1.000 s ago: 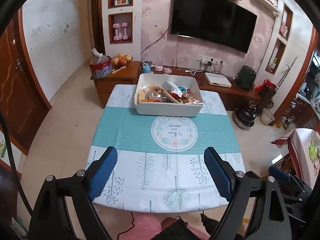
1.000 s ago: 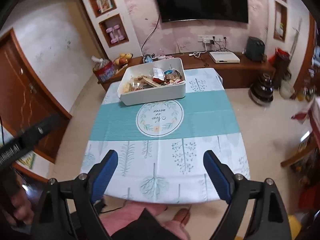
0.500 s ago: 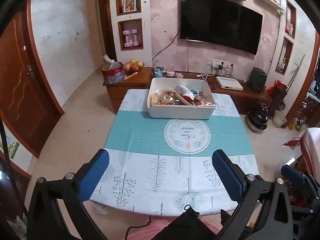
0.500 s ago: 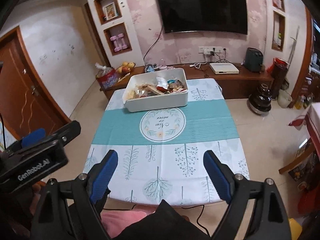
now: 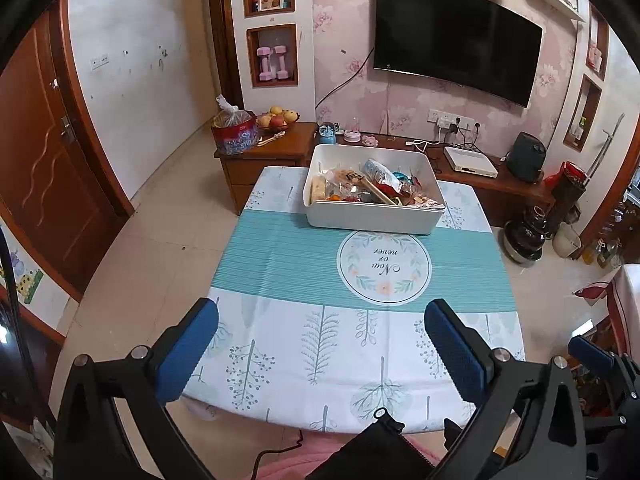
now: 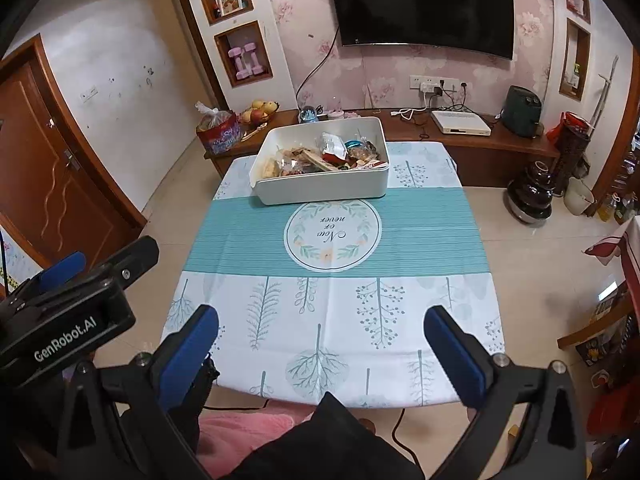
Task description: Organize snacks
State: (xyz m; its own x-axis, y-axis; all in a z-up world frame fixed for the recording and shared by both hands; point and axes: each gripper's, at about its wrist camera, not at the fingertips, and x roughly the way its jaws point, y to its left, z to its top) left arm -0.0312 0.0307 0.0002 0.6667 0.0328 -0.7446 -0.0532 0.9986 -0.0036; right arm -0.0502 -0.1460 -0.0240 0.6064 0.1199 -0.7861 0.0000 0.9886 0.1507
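Note:
A white bin (image 5: 372,218) full of mixed snack packets (image 5: 374,186) stands at the far end of the table (image 5: 280,264), which has a teal and white cloth. It also shows in the right wrist view (image 6: 324,192), with the snacks (image 6: 332,154) heaped inside. My left gripper (image 5: 320,344) is open and empty, held above the table's near edge. My right gripper (image 6: 320,346) is open and empty at the near edge too. The left gripper's body (image 6: 68,312) shows at the left of the right wrist view.
A low wooden cabinet (image 5: 268,152) behind the table holds a fruit bowl (image 5: 278,119) and a red bag (image 5: 234,132). A TV (image 5: 456,34) hangs on the wall. A dark pot (image 5: 524,236) stands on the floor at the right. A brown door (image 5: 48,168) is at the left.
Both grippers have pulled back and risen from the table, so the table and bin look farther off. Both stay open and empty.

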